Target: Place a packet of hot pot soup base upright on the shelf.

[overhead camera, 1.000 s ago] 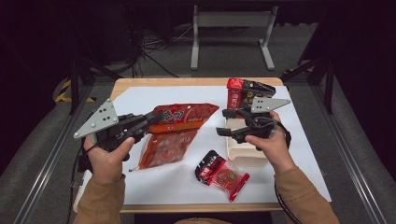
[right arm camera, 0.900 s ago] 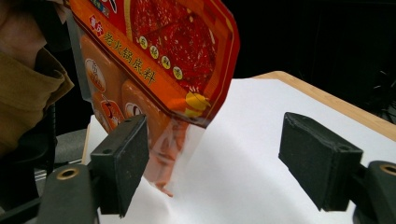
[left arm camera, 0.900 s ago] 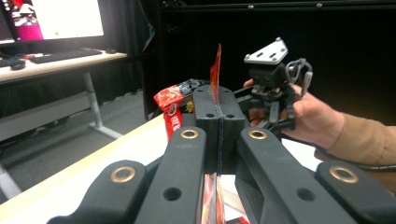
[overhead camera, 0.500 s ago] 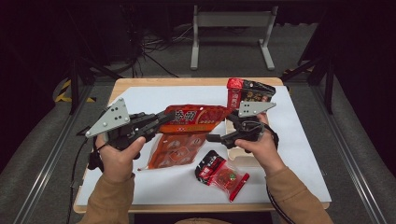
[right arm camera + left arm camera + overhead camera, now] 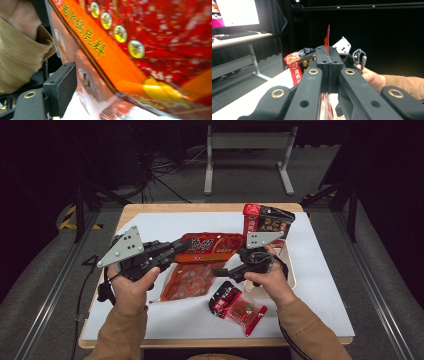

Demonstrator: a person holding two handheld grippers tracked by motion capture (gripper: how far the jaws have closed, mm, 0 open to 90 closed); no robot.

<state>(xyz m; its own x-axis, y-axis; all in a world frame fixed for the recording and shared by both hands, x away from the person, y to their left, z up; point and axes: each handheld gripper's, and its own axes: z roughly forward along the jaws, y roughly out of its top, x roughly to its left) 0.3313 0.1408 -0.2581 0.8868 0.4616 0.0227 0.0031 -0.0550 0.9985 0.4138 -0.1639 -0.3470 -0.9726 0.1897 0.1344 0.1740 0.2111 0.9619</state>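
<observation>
high view: my left gripper (image 5: 182,246) has its fingers clamped shut on the left end of the big red seasoning pouch (image 5: 207,251), holding it up off the white surface (image 5: 320,285). Pouch sits mid-surface, between my two hands.
high view, right: my right gripper (image 5: 220,271) has just been opening its fingers, now wide; it points left at the pouch's lower clear part. Cannot tell from here if anything is between them.
high view, axis: pouch long axis runs left-right along the printed top band, clear lower part hangs down toward me; right end points at the upright red snack bag (image 5: 265,224) in the beige tray (image 5: 289,270).
high view, rest: small red sachet (image 5: 237,306) lies flat near my right forearm, apart from the pouch.
left gripper view: fingers (image 5: 323,62) pressed together, thin pouch edge (image 5: 327,40) standing straight up out of the seam. Grip looks firm. Snack bag (image 5: 298,63) behind left; my other hand (image 5: 373,78) at right.
right gripper view: one finger (image 5: 62,90) in view, pad just beside the pouch face (image 5: 140,50), not pressing. Pouch tilted, orange text band running diagonally.
step, my judgement: second grip on the pouch. Slide open fingers over the lower edge, film squarely between pads, then close; keep left grip steady so the film stays taut.
</observation>
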